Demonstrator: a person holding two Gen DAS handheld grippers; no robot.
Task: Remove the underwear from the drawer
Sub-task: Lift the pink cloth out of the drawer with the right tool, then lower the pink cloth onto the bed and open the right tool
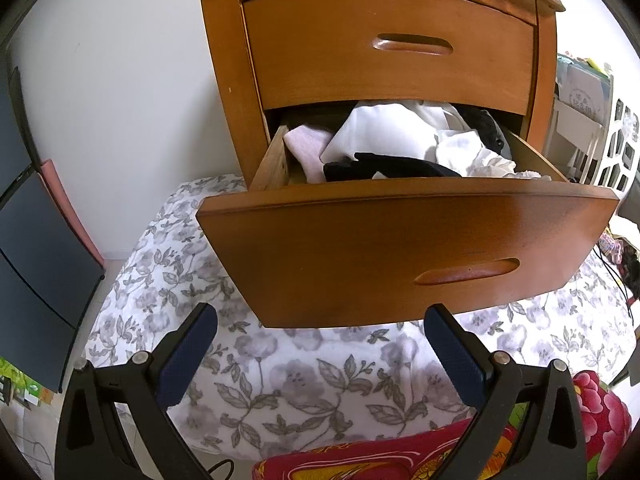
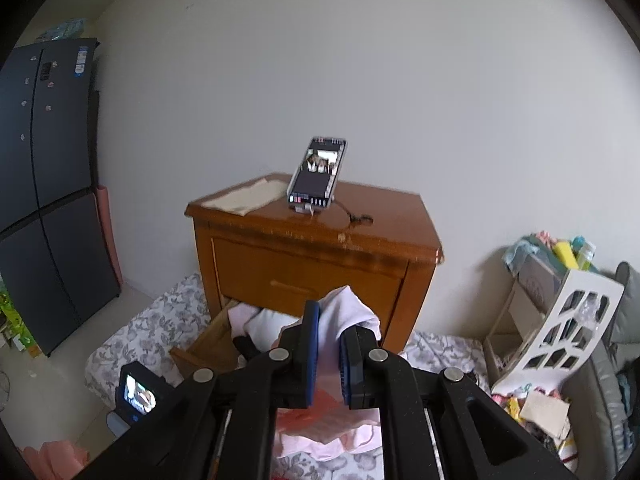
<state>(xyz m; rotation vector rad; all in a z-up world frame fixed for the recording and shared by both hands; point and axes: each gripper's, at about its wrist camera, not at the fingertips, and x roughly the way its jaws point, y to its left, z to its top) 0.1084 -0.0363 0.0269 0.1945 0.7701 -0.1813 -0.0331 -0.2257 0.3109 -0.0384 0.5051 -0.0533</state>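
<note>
The right gripper (image 2: 329, 344) has its jaws clamped on a pale pink underwear (image 2: 348, 312), lifted above the open drawer (image 1: 400, 248) of the nightstand (image 2: 312, 256). The left gripper (image 1: 320, 344) hangs empty before the drawer front, jaws spread wide over the floral bed (image 1: 280, 380).

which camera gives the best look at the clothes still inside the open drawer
The left wrist view. It looks straight into the open drawer at the white, pale pink and black clothes. The right wrist view shows only a corner of them, blocked by the right gripper and its pink garment.
</note>
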